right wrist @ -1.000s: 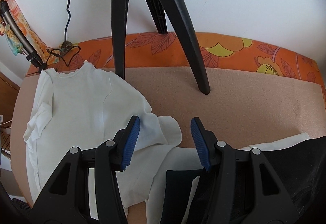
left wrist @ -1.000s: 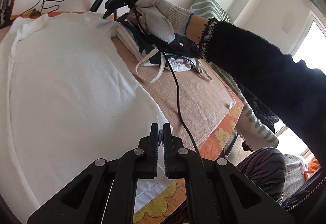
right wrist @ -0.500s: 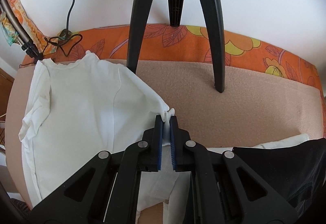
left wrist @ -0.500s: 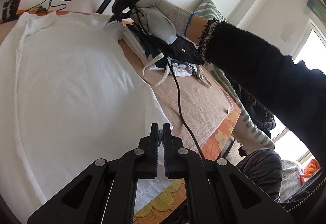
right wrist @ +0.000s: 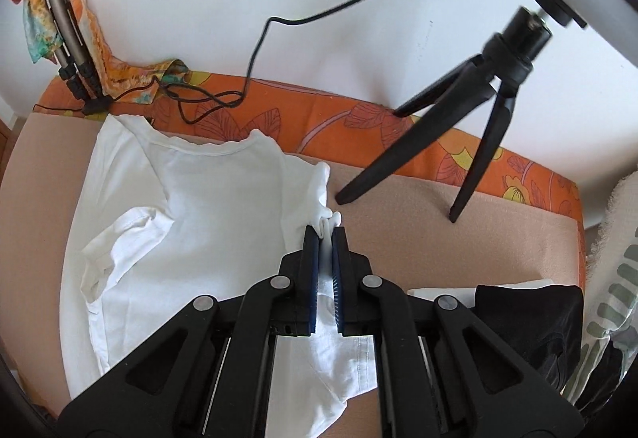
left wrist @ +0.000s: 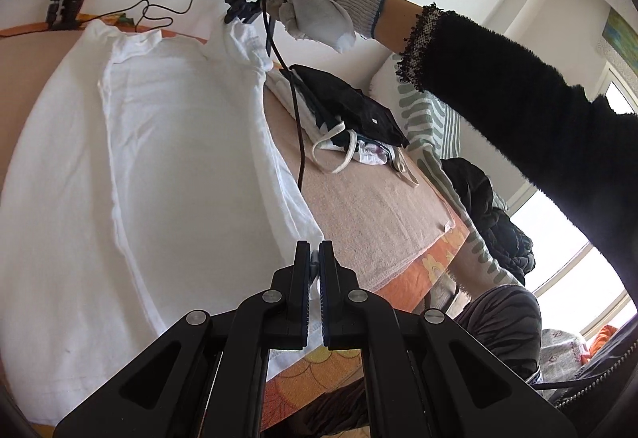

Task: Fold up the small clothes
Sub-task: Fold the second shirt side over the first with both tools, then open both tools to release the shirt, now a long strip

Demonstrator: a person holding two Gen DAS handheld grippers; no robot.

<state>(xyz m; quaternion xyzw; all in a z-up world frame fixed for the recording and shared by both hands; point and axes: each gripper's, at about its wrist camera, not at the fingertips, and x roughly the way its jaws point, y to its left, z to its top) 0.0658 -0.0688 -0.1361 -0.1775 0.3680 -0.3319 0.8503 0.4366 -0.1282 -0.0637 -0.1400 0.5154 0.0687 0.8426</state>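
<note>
A white T-shirt (left wrist: 159,166) lies spread on a beige towel (left wrist: 371,206). My left gripper (left wrist: 314,250) is shut on the shirt's right hem corner. My right gripper (right wrist: 326,234) is shut on the shirt's right sleeve and holds it lifted above the towel. The shirt also shows in the right wrist view (right wrist: 191,230), with its left sleeve bunched. In the left wrist view the right gripper (left wrist: 245,13) is held high by a gloved hand (left wrist: 319,3), and the sleeve hangs from it.
A pile of folded clothes with a black piece on top (left wrist: 351,107) lies right of the shirt. A black tripod (right wrist: 470,111) with a ring light stands at the back on the towel (right wrist: 438,238). A cable (left wrist: 293,111) hangs down. The wall is behind.
My right gripper closed on the sleeve and has lifted it up. My left gripper stays shut on the hem corner and has risen a little.
</note>
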